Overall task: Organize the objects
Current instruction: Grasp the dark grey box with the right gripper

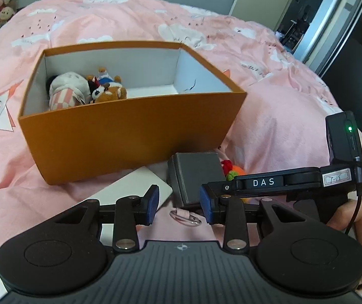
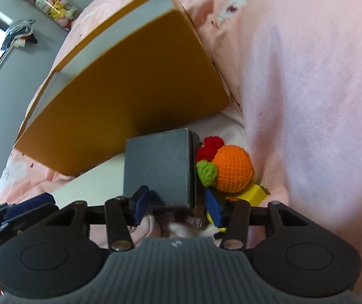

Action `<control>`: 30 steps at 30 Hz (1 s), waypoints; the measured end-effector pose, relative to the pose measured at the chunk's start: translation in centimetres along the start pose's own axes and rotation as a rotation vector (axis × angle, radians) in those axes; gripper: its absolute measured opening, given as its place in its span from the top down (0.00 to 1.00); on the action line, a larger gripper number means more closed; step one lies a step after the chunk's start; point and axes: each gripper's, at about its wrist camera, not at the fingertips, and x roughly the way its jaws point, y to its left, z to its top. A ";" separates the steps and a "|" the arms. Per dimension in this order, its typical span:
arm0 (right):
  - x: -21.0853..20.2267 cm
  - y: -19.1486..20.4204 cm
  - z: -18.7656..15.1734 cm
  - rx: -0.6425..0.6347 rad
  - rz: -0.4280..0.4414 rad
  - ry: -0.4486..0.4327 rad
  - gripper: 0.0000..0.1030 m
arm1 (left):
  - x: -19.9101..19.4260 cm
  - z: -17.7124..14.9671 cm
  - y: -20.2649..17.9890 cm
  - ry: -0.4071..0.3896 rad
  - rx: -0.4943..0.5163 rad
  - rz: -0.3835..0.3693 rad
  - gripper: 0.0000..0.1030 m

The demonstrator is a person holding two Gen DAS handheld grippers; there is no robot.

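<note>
An open orange box (image 1: pixel 120 136) stands on the pink bed; inside at its left lie a white-and-pink plush (image 1: pixel 64 92) and a brown plush (image 1: pixel 108 92). A small dark grey box (image 1: pixel 196 177) lies in front of it, also in the right wrist view (image 2: pixel 158 167). My left gripper (image 1: pixel 179 206) is open and empty, just short of the grey box, over a metal carabiner (image 1: pixel 186 217). My right gripper (image 2: pixel 174 206) is open with its jaws on either side of the grey box's near end. A crocheted orange fruit (image 2: pixel 233 169) and a yellow block (image 2: pixel 253 193) lie right of it.
A flat white card or lid (image 1: pixel 135 186) lies under the grey box's left side. The pink duvet (image 1: pixel 282 116) bulges up to the right of the objects. A doorway (image 1: pixel 297 12) and stuffed toys on the wall (image 2: pixel 52 5) are beyond the bed.
</note>
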 end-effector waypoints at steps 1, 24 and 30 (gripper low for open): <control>0.4 -0.3 0.2 0.013 0.017 0.004 0.46 | 0.4 0.1 0.1 0.006 -0.003 0.003 0.62; -0.7 2.9 1.2 -0.149 0.076 -0.052 0.62 | 2.1 0.2 1.5 0.049 -0.061 0.014 0.62; -0.3 3.0 0.6 -0.150 0.102 -0.022 0.62 | 2.3 0.2 1.3 0.063 -0.046 0.008 0.62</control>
